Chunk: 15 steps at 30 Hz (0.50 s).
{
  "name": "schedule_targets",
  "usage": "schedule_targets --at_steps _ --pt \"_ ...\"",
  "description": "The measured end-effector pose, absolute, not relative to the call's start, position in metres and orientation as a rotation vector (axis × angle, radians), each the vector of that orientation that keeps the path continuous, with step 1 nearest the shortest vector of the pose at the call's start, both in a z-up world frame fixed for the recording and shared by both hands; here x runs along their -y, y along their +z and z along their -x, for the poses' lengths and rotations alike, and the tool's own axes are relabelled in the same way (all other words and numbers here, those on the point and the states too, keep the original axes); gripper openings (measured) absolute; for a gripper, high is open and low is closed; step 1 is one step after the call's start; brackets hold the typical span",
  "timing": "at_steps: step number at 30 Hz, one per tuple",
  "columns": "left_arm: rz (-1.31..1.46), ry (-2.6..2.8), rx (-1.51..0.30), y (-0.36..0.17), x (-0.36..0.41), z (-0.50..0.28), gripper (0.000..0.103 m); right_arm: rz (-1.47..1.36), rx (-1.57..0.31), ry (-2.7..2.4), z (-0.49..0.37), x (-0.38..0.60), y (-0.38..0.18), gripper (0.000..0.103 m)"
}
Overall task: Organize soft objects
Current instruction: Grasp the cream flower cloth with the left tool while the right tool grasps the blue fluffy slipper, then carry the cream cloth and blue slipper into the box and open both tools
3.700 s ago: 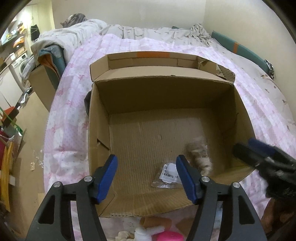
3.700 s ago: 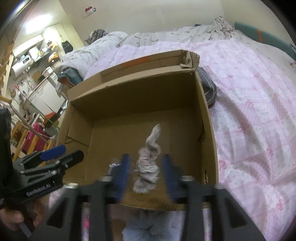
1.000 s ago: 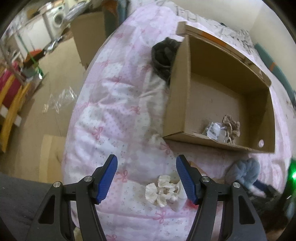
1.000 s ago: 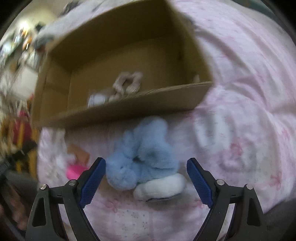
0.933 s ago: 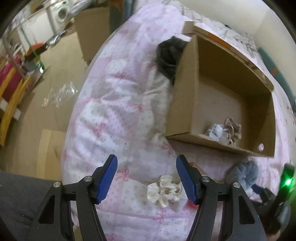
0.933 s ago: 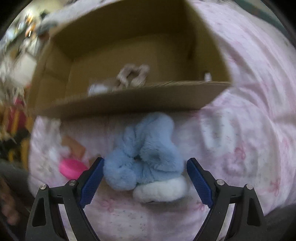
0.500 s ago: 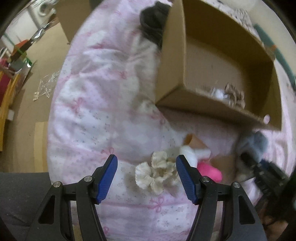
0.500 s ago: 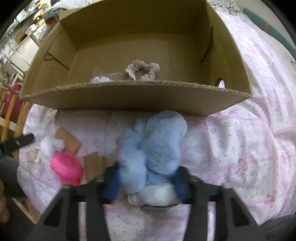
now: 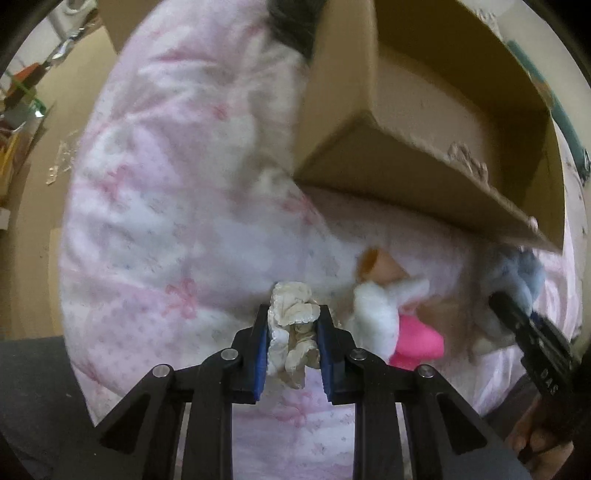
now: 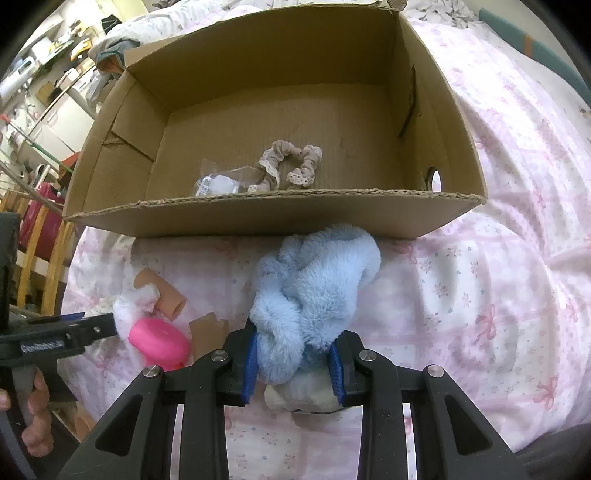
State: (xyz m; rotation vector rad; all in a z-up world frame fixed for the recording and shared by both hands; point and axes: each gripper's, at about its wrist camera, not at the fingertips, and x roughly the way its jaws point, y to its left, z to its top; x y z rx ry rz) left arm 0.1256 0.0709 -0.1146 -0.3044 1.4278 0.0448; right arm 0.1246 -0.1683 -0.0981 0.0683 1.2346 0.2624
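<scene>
A lived-in home bedroom: pink bow-print quilt [image 10: 498,295] over a bed, rumpled bedding [image 10: 155,26] far, cluttered shelves [image 10: 48,48] far left

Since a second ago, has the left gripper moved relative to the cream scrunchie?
Yes. The left gripper came down onto the cream scrunchie on the pink bedspread; jaws closing around it.

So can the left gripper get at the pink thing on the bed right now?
Probably not yet: the left gripper is closing on the cream scrunchie, so its jaws are full. The pink object lies beside it, partly under a white fluffy piece.
</scene>
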Motion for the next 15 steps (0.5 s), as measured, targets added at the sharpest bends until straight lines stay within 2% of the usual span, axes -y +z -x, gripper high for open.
schedule_targets --at_steps 15 --pt "0.415 0.069 -1.288 -0.069 -0.120 -0.115 0.021 -0.217 -1.134 0.348 -0.105 0.196 -0.058 0.028"
